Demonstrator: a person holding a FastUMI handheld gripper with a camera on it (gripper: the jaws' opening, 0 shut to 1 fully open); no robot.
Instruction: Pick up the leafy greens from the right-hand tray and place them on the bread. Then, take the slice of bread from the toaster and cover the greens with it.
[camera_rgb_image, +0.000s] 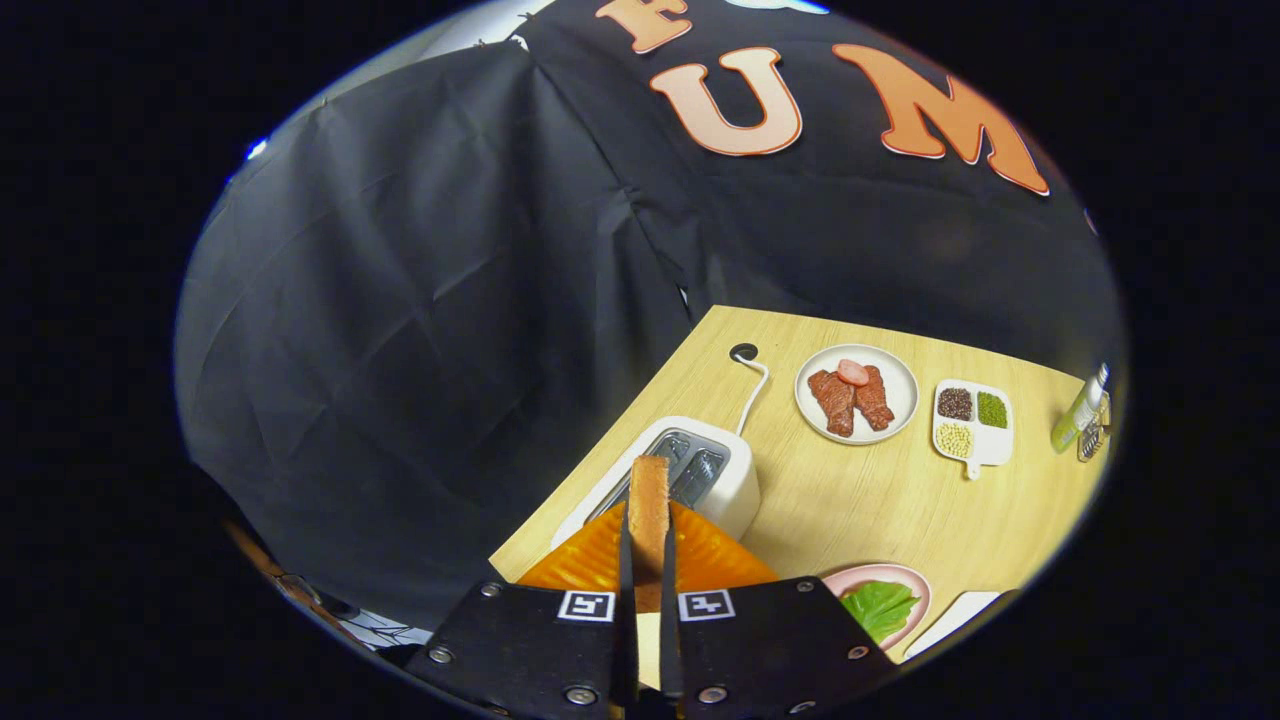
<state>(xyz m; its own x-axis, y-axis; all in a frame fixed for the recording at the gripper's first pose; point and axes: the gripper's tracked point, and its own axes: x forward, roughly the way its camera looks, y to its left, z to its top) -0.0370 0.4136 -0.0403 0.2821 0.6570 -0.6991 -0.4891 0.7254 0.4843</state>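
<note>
Low in the centre of the frame, the gripper (648, 545) is clamping a slice of bread (649, 510) on edge, one finger pressing each flat face, with the crust standing up beyond the tips. The slice is riding above the white toaster (715, 480), whose two slots are showing just beyond it near the middle of the picture. Directly beneath the bread, an orange ridged surface (590, 560) is fanning out to either side of the fingers; the fisheye is distorting it too much to say what it is. At the lower right, a pink plate (925, 590) is carrying the leafy greens (878, 605), and any bread under the leaf is hidden. Farther off, toward the right of the wooden table (850, 500), a white plate of meat (856, 393), a small divided dish (971, 420) and a green bottle (1080, 410) are standing well clear. Judging by this, the covering step is under way: the slice needs carrying to the lower right, turning from edge-on to flat, and lowering square over the greens before the fingers part, so the leaf is not dragged off the plate.
</note>
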